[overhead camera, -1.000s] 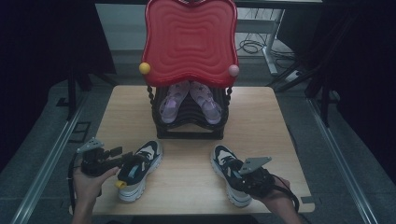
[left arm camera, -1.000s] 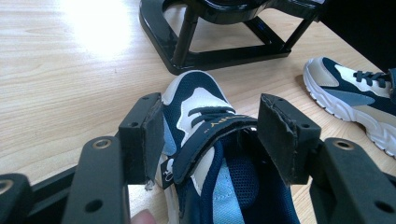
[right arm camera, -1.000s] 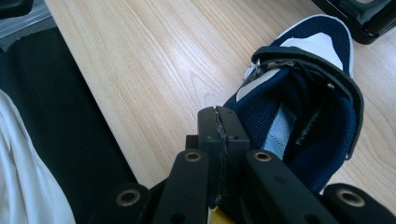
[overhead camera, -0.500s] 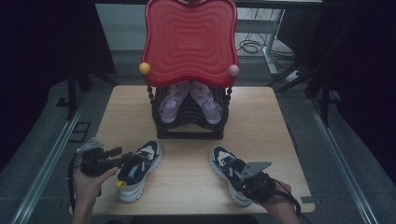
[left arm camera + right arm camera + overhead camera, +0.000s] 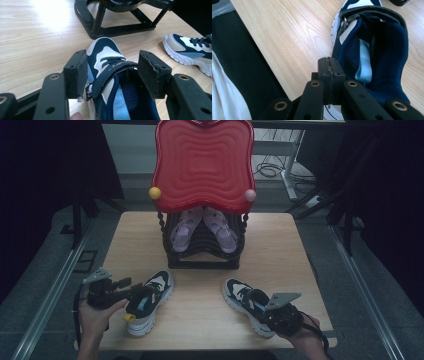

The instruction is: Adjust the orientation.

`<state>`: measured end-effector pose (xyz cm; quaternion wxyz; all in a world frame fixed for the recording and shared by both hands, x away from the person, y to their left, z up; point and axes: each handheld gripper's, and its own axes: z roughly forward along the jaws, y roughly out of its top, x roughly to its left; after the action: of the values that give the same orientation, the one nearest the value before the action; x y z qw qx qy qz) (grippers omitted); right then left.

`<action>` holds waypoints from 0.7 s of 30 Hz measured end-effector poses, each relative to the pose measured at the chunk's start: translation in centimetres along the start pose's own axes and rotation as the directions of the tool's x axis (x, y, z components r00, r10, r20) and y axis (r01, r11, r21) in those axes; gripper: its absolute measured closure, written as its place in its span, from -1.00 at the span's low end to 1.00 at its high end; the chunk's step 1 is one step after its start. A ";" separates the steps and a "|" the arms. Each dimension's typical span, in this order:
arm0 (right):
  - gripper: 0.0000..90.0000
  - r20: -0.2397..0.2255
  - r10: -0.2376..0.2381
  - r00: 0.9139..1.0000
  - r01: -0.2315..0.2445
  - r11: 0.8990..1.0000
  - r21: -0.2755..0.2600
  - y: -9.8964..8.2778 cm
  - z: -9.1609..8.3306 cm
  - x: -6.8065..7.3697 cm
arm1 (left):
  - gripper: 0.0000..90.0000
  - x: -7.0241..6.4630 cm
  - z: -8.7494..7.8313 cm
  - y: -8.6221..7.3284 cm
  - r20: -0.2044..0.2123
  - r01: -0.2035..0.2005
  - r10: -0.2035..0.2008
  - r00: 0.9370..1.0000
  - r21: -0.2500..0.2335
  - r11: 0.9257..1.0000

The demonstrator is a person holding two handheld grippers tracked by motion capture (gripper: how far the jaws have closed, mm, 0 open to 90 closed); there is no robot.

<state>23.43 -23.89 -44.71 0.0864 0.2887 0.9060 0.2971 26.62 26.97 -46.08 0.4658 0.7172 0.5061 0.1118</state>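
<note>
**Sneakers in hand, rack half filled**

Sneakers are what we are working on, and we judge the job roughly half done. One pink pair (image 5: 202, 227) already sits on the black shoe rack (image 5: 202, 262) at the back of the wooden table (image 5: 280, 245), under the rack's red top (image 5: 202, 162). Two navy-and-white sneakers lie on the table near the front edge, well apart; neither is on the rack yet.

Our left gripper (image 5: 112, 75) stands spread, its pads either side of the left sneaker (image 5: 110, 65) at the strap, not yet closed on it. Our right gripper (image 5: 329, 75) has its jaws pressed together just beside the collar of the right sneaker (image 5: 374, 50); we see nothing between them.

Count: four shoes, two on the rack and two on the table; one rack; two grippers.
</note>
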 end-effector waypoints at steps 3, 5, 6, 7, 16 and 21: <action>1.00 0.007 0.008 1.000 -0.008 1.000 -0.004 -0.2 -0.1 -0.4 | -0.07 0.0 -0.1 0.0 -0.001 -0.001 0.001 1.000 -0.002 1.000; 1.00 -0.001 0.018 1.000 -0.018 1.000 -0.012 -0.3 -0.1 -0.5 | -0.07 0.0 0.0 0.0 -0.001 -0.001 0.001 1.000 -0.002 1.000; 1.00 -0.002 0.017 1.000 -0.017 1.000 -0.013 -0.3 -0.1 -0.5 | -0.07 0.0 0.0 0.0 -0.001 -0.002 0.002 1.000 -0.001 1.000; 1.00 -0.001 0.014 1.000 -0.014 1.000 -0.016 -0.3 -0.1 -0.5 | -0.07 0.0 0.0 0.0 -0.001 -0.003 0.003 1.000 0.000 1.000; 1.00 -0.027 -0.003 1.000 -0.001 0.993 -0.121 0.5 -0.9 -0.9 | -0.07 -0.4 -0.2 0.1 0.003 -0.007 0.007 1.000 -0.008 1.000; 0.98 -0.015 0.004 1.000 -0.006 0.986 -0.167 1.0 -1.1 -1.6 | -0.08 -0.7 -0.5 0.3 0.003 -0.020 0.020 1.000 -0.013 1.000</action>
<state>24.82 -24.65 -43.22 0.1028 0.2804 0.8778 0.3745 26.14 26.63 -45.38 0.4701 0.7193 0.4975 0.1189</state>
